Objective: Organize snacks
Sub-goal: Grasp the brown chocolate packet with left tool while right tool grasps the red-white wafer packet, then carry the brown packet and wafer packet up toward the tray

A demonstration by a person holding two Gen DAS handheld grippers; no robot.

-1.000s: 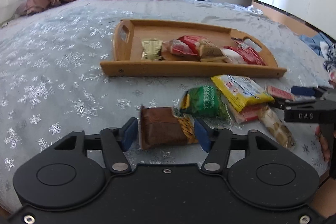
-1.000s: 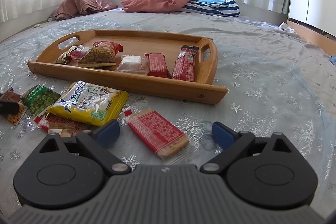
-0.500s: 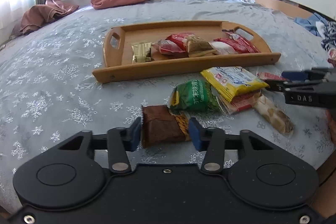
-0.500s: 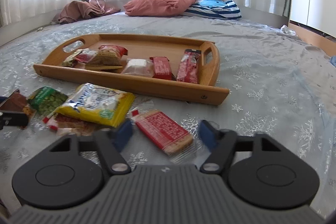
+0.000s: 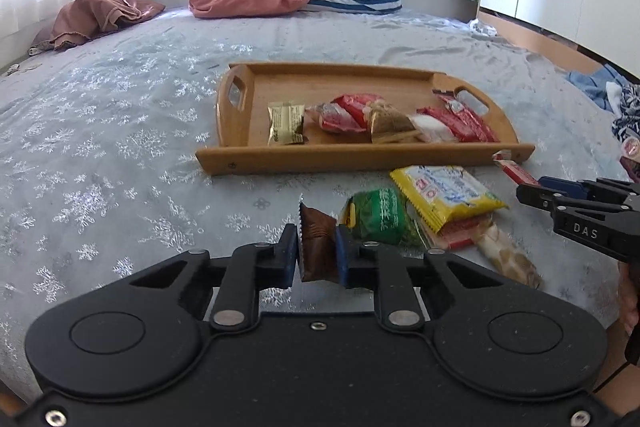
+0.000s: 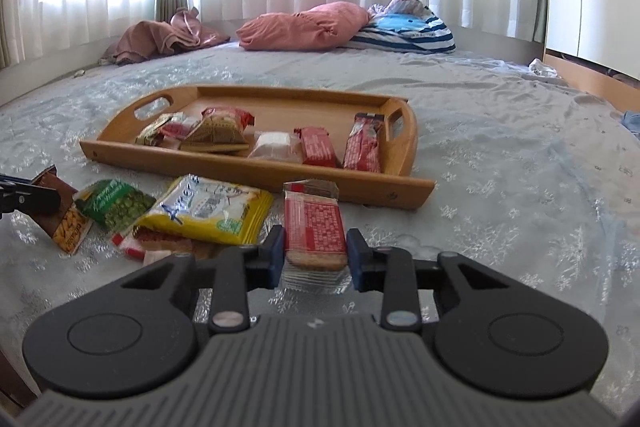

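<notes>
Left gripper [image 5: 317,254] pinching brown packet [image 5: 318,245], jaws just closed, right gripper [image 6: 315,253] closing on red wafer pack [image 6: 314,225], wooden tray [image 6: 256,169] beyond, bedspread [image 5: 120,155] bare leftward.

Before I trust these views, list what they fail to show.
- Red-and-clear snack packets: left wrist view, mostly buried under the yellow snack bag.
- Print on the gold foil packet in the wooden tray: too small to read.
- Person's hand: cut off by the right edge.

Red pkt [image 5: 462,237] mostly hidden under yellow pkt [image 5: 446,193]; label unreadable.
</notes>
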